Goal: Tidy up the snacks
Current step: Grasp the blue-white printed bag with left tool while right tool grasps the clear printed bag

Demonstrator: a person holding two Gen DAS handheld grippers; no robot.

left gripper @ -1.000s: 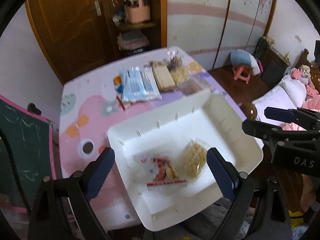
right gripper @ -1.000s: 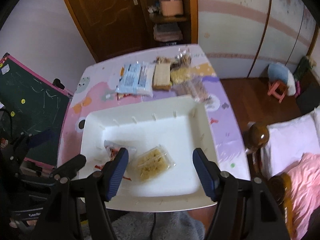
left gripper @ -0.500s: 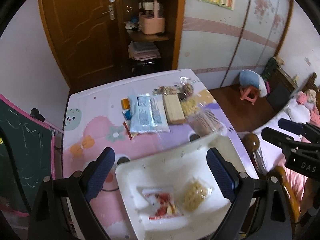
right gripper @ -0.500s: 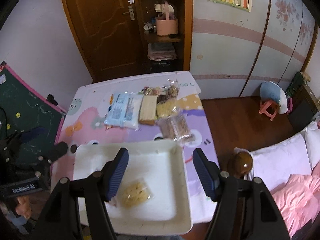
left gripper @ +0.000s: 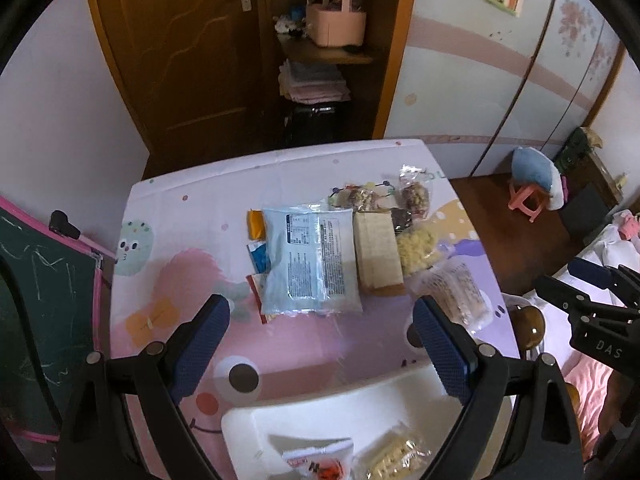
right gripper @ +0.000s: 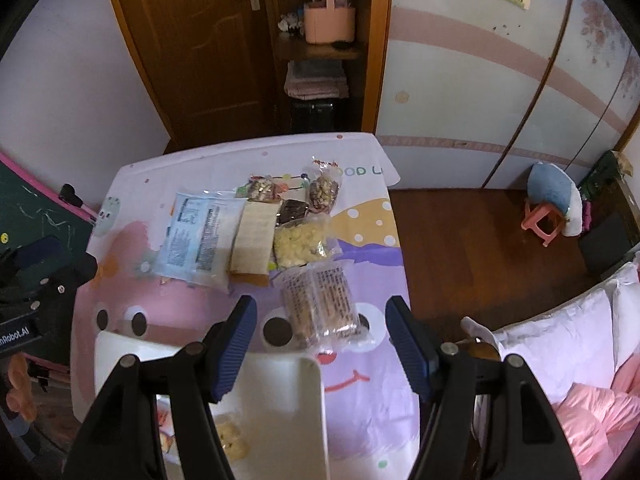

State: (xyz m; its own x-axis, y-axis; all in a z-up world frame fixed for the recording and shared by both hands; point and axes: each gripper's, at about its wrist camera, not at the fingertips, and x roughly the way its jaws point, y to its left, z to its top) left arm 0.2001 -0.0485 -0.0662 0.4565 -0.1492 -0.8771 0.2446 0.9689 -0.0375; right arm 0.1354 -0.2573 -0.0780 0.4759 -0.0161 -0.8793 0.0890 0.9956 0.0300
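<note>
Pink cartoon tablecloth [left gripper: 168,216]: I see snack packets [left gripper: 310,264] clustered, two in white tray [right gripper: 280,392]; both grippers [left gripper: 320,354] [right gripper: 322,344] wide, empty.

both grippers pulled back and up from the white tray [left gripper: 320,412], tray now low in view, left gripper [left gripper: 320,348] over the bare tablecloth, right gripper [right gripper: 320,340] over the brown cracker pack [right gripper: 320,304]
</note>
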